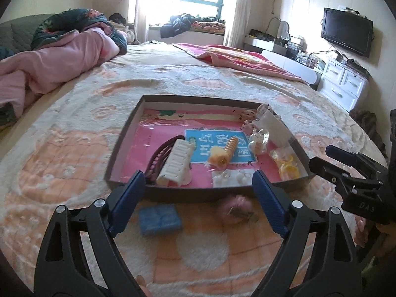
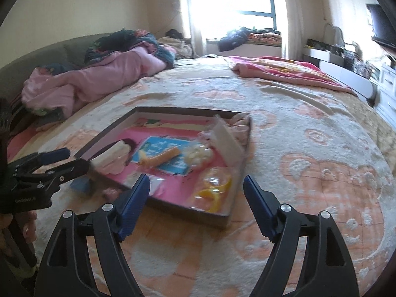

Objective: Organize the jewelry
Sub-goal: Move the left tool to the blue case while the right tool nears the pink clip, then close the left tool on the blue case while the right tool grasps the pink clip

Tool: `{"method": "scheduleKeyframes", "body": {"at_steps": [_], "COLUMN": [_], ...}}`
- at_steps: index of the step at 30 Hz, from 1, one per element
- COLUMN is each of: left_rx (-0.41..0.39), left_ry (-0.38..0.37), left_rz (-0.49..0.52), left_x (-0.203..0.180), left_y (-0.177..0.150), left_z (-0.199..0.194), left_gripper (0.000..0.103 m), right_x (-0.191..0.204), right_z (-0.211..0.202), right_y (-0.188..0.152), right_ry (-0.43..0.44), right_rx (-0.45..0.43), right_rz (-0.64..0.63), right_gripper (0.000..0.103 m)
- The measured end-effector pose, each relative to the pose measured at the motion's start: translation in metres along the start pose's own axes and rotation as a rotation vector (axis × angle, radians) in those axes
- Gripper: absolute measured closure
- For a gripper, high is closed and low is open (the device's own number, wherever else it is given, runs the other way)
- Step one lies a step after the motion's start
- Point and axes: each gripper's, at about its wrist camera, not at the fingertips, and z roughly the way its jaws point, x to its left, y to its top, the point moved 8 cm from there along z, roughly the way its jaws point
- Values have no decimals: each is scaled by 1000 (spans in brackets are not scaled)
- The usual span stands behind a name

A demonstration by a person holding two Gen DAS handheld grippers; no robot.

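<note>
A shallow dark-rimmed box [image 1: 123, 143] with a pink lining lies on the bed. It holds a cream claw clip [image 1: 177, 164], a dark hairband [image 1: 160, 158], a yellow clip [image 1: 222, 154], a yellow item in a clear bag [image 1: 287, 165] and several small bagged pieces [image 1: 257, 141]. A blue case [image 1: 159, 219] and a pink scrunchie with a clip [image 1: 235, 209] lie on the blanket just in front of the box. My left gripper [image 1: 198, 185] is open above them, empty. My right gripper [image 2: 196, 188] is open and empty over the box's near corner [image 2: 227, 219].
The bed's peach and cream blanket [image 2: 309, 173] spreads all round. A pink quilt [image 1: 54, 59] is heaped at the far left, a pink blanket [image 1: 242, 59] at the far right. White drawers [image 1: 344, 84] and a TV [image 1: 346, 34] stand right.
</note>
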Motion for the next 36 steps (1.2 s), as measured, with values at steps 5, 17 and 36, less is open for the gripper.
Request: {"method": "scheduleKeyframes", "body": {"at_steps": [5,17,36], "left_rx": [7,57,150], "left_ry": [23,73,-17], "left_rz": [-12,-64,-103], "left_x": [14,57,57], "left_y": [-8,-30,-48], "left_z": [-6,-5,20], "left_gripper": [23,24,34], "right_x": [28,72,105], "right_z": [2,20,63], "right_y": [-7,-23,-39], "right_ry": [38,107,222], "right_rx": [11,75,215], "right_rz": [-71,-168,-208], "right_gripper": [28,28,48]}}
